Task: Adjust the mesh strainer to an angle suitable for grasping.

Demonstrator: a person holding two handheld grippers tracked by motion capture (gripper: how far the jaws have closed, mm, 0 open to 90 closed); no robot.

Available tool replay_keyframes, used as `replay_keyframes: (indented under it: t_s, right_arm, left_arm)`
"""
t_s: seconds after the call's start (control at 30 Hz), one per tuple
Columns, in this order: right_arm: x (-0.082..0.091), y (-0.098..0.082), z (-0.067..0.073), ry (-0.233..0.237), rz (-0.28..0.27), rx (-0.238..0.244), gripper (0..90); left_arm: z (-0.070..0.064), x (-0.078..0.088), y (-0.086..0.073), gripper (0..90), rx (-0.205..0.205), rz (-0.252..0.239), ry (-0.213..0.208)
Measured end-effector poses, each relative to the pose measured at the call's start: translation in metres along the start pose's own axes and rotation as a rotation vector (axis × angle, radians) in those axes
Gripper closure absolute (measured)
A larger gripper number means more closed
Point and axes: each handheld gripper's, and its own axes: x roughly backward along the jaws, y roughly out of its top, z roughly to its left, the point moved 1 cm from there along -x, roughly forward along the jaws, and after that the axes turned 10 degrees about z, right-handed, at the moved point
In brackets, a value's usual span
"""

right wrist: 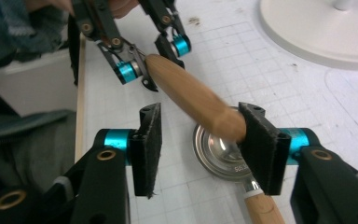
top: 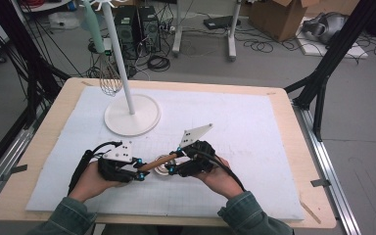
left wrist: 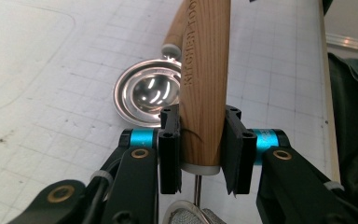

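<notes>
Near the worktop's (top: pixel 274 147) front edge, left claw (left wrist: pixel 200 140) clamps the wooden handle (left wrist: pixel 204 79); right claw (right wrist: pixel 205 140) gapes, so the handle may sag.

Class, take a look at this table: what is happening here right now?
A person at a table holds a gripper in each hand. The left gripper is shut on the wooden handle of a kitchen tool. The right gripper has its jaws open around that handle's other end, one pad touching it, the other apart. Below lies a metal scoop on the white mat. Farther back stands a white stand with a whisk hanging from it.
</notes>
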Motion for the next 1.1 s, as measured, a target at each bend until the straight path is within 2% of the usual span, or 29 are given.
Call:
replay_keyframes:
  t_s: [0.13,0.27,0.37,0.67,0.87,0.93,1.03,1.1]
  right_arm:
    - [-0.001,-0.001,0.0,0.021,-0.02,-0.069,49.4]
    - [-0.004,0.002,0.001,0.046,-0.044,-0.106,50.2]
    - [-0.007,0.004,0.001,0.047,-0.059,-0.135,50.3]
    - [-0.01,0.01,-0.001,0.046,-0.12,-0.213,50.1]
    - [-0.014,0.016,0.001,0.048,-0.138,-0.234,51.2]
    - [-0.015,0.017,0.0,0.045,-0.14,-0.243,56.7]
    - [-0.014,0.017,0.0,0.075,-0.15,-0.245,60.9]
    - [-0.013,0.018,0.0,0.105,-0.163,-0.232,63.7]
  left_arm:
    - [0.0,0.003,0.001,70.6,0.021,-0.021,0.023]
    - [0.0,0.002,0.004,70.6,0.051,-0.031,0.048]
    - [-0.001,0.0,0.007,70.6,0.071,-0.044,0.068]
    - [-0.005,-0.005,0.012,70.6,0.078,-0.021,0.133]
    - [-0.009,-0.009,0.014,70.6,0.074,-0.017,0.128]
    - [-0.009,-0.008,0.014,70.6,0.074,-0.019,0.127]
    - [-0.01,-0.005,0.012,70.4,0.077,-0.029,0.12]
    - [-0.009,-0.003,0.011,69.8,0.079,-0.041,0.099]
